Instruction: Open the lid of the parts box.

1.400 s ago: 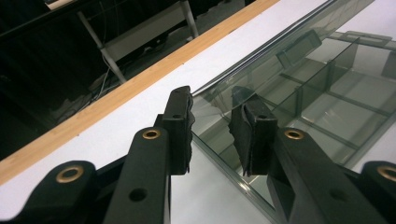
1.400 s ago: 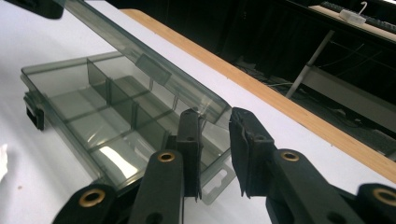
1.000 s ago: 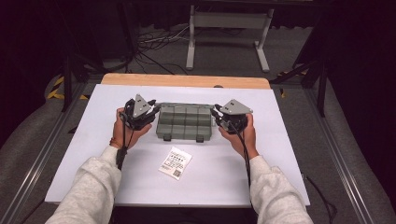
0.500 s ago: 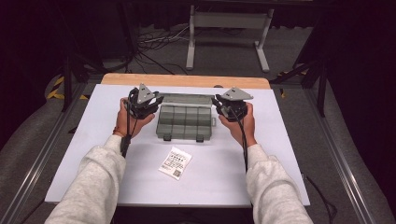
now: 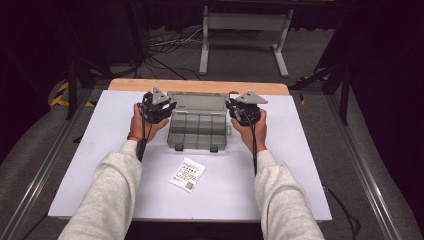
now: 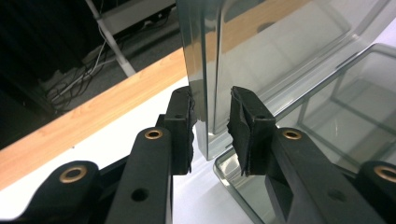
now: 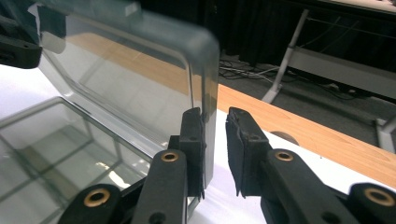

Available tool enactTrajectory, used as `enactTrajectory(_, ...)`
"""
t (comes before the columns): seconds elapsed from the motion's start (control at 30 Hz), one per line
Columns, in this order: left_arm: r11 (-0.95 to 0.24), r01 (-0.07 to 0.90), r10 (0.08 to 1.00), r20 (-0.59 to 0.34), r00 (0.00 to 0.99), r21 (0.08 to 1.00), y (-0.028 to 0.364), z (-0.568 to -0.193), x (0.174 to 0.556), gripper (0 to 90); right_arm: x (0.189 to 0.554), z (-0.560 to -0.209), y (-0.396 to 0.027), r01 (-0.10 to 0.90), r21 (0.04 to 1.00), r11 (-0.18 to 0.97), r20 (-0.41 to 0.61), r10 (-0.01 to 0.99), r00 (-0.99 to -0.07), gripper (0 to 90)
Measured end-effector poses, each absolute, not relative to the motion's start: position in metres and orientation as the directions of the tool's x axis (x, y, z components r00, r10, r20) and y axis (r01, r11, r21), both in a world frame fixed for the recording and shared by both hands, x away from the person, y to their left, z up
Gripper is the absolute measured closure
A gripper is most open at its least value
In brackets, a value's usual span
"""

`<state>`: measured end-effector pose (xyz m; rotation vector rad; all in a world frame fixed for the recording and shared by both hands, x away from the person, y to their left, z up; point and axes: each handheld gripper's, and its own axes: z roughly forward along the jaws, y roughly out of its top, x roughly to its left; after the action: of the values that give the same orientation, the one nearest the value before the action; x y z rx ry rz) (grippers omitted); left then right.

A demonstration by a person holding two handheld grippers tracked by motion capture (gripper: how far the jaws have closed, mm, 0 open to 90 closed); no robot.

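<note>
High view: box (image 5: 199, 131) on the white table (image 5: 300, 165), lid (image 5: 198, 102) raised behind its compartments, label (image 5: 187, 174) near its front; left gripper (image 5: 161, 111) at the lid's left edge, right gripper (image 5: 239, 111) at its right edge. Gripper views: each pair of jaws straddles a lid edge with one pad touching and a gap at the other; not clamped.

The person wears soft, light grey sleeves (image 5: 107, 195). Each gripper — left gripper (image 6: 211, 123), right gripper (image 7: 214, 140) — has black jaws with round brass rings, a grey three-cornered plate and a black cable.
</note>
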<state>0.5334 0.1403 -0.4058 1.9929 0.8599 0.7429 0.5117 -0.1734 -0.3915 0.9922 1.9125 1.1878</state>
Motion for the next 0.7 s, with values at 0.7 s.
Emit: enactTrajectory(0.7,-0.377,0.407,0.821,0.097,0.562,0.832,0.139,-0.444,0.558,75.9,0.542,-0.436,-0.168,0.394,0.889,0.232,-0.043,0.9,-0.433,81.3)
